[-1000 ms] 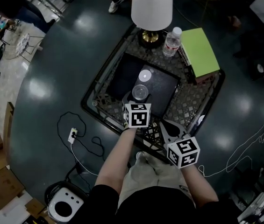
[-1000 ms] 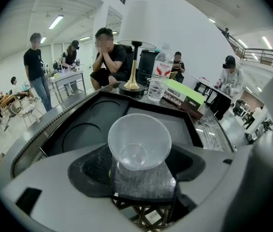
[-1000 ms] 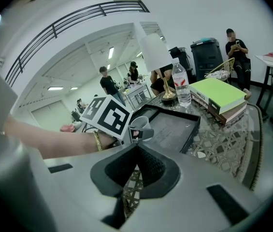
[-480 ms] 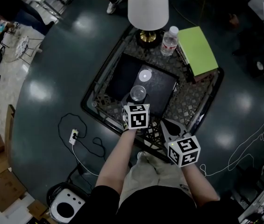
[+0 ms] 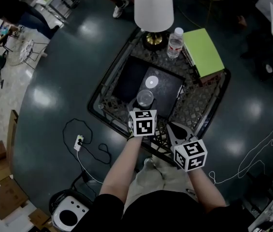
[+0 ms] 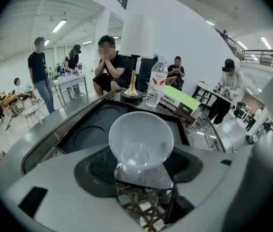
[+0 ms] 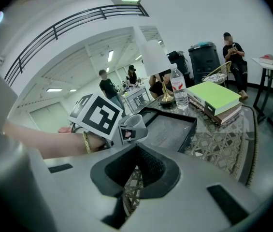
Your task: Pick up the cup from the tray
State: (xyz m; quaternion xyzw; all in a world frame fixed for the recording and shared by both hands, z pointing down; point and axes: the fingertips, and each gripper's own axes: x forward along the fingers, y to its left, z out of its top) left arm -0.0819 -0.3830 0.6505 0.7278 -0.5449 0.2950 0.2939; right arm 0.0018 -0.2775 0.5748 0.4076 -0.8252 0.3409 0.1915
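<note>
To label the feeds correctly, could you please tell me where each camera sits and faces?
Head view: on the person's head, facing steeply down at the tray; left forearm, right forearm, left tool and right tool show.
Left gripper view: on the left tool, facing along its jaws, which have just been closing on the cup, towards the lamp.
Right gripper view: on the right tool, facing along its shut jaws; the left forearm and left tool show.
Shared: all three show cup, tray and lamp.
</note>
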